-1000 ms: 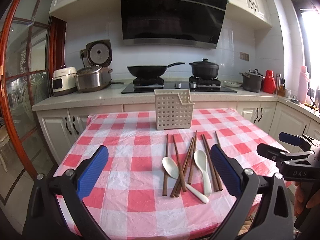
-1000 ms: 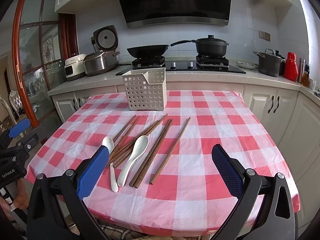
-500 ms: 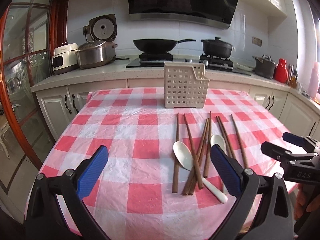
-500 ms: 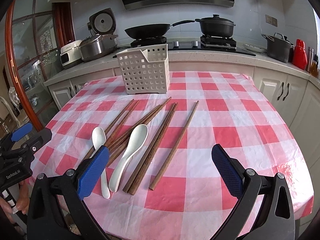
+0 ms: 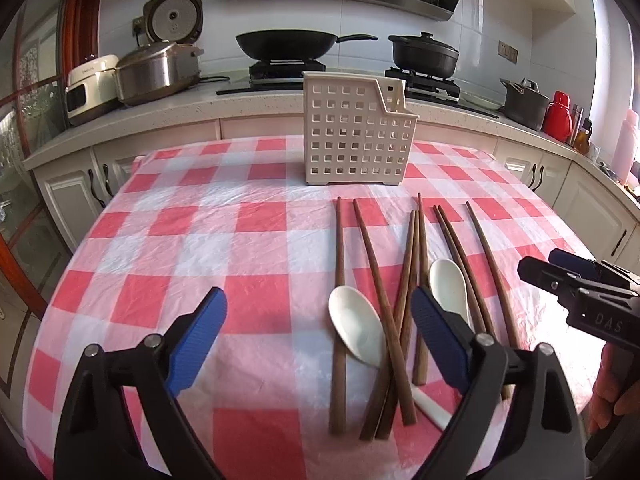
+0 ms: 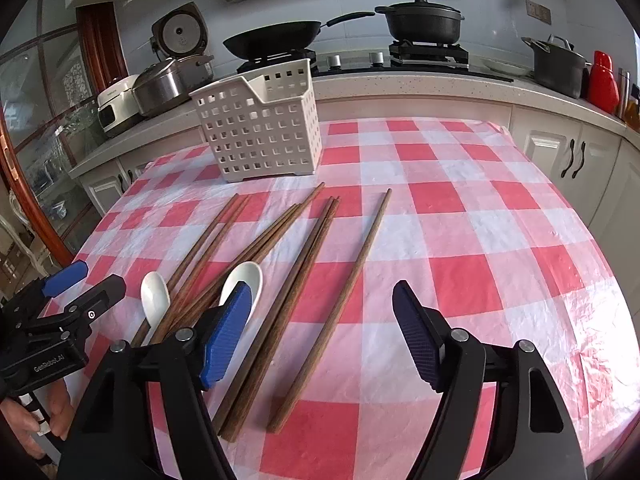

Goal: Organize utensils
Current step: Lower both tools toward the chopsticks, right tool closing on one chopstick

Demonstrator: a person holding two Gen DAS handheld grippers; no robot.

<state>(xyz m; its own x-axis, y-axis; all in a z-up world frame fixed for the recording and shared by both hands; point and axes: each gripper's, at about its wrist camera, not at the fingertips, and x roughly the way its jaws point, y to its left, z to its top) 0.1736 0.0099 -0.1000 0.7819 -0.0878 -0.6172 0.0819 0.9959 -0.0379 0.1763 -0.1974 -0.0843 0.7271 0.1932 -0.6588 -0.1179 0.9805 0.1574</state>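
Claws first. Left claw above near edge of counter, jaws closing, nothing between pads yet; left white spoon and near ends of brown chopsticks just ahead of its right pad. Right claw likewise closing and gripping nothing; single chopstick and a touching pair just left of it lie on cloth between its pads, pads clear of them. Right white spoon partly hidden behind its left pad.

Utensils in loose fan at near centre of red-and-white checked cloth: several chopsticks, some crossing, two spoons among them. White perforated holder upright at far centre, well apart from the pile; contents not visible.

Step judged: approach for first pick; nothing sorted yet. Next move calls for lowering a claw until pads straddle one utensil, clenching, lifting, carrying to far holder, tipping upright to drop in. Thin sticks lying flat on wrinkled plastic cloth: likely to roll or slip; crossed ones likely to drag neighbours.

Writing: "DAS" legible on right claw body in left view; "GenRobot.AI" on left claw body in right view. Appliance lettering on far worktop too small to read.
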